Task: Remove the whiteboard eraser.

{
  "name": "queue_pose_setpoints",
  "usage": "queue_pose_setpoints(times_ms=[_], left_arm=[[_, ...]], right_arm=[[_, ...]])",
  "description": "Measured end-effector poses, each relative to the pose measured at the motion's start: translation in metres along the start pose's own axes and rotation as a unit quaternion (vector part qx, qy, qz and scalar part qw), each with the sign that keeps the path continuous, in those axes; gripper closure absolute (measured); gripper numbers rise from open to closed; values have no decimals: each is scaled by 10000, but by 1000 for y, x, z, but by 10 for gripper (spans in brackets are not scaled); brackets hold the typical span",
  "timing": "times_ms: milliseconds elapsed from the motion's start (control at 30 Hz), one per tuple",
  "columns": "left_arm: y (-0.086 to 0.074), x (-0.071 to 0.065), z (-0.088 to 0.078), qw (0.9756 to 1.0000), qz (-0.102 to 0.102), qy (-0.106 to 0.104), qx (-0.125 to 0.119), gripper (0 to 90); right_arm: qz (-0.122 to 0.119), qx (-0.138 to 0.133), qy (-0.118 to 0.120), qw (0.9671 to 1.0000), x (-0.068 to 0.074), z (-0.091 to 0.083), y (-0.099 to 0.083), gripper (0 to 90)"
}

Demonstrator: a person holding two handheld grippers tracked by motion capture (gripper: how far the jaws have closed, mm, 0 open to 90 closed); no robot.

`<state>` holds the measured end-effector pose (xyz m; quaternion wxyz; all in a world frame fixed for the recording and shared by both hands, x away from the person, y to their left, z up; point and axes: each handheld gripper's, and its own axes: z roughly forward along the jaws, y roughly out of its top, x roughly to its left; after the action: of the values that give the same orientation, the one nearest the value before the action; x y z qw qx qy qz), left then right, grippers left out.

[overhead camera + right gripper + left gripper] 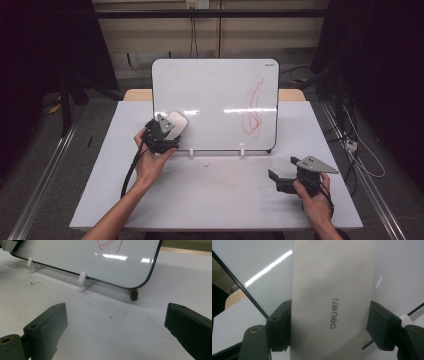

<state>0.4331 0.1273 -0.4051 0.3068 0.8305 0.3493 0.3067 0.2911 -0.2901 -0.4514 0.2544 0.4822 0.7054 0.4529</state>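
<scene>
Eraser point(332, 302) runs off the top and bottom edges in the left gripper view; its ends can't be seen, and it hides most of the whiteboard point(269, 262) behind. In the high view, the left gripper point(161, 134) covers the eraser's lower part. Red scribble point(108, 245) is cut off by the top edge in the right gripper view. Small red-and-black object point(133, 294) under the board's corner: too small to identify.
</scene>
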Motion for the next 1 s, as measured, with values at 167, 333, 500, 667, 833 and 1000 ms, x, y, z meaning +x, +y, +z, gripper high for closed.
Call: queue_pose_setpoints(times_ms=[167, 333, 500, 667, 833, 1000], left_arm=[[0, 0, 0, 10000, 10, 4, -23, 286], [-1, 2, 0, 10000, 8, -78, -46, 291], [-1, 3, -1, 9999, 28, -130, -61, 295], [-2, 5, -1, 9998, 4, -189, -98, 297], [-3, 8, -2, 9993, -96, -309, -169, 298], [-4, 9, -2, 9989, -225, -371, -196, 299]], right_arm=[[-21, -4, -23, 10000, 0, 0, 0, 42], [-45, 3, -30, 10000, 1, 0, 0, 42], [-13, -15, -48, 10000, 0, -1, 0, 42], [-7, -5, -54, 10000, 1, -1, 0, 42], [1, 12, -90, 10000, 1, 1, 1, 42], [-10, 16, -82, 10000, 1, 1, 1, 43]])
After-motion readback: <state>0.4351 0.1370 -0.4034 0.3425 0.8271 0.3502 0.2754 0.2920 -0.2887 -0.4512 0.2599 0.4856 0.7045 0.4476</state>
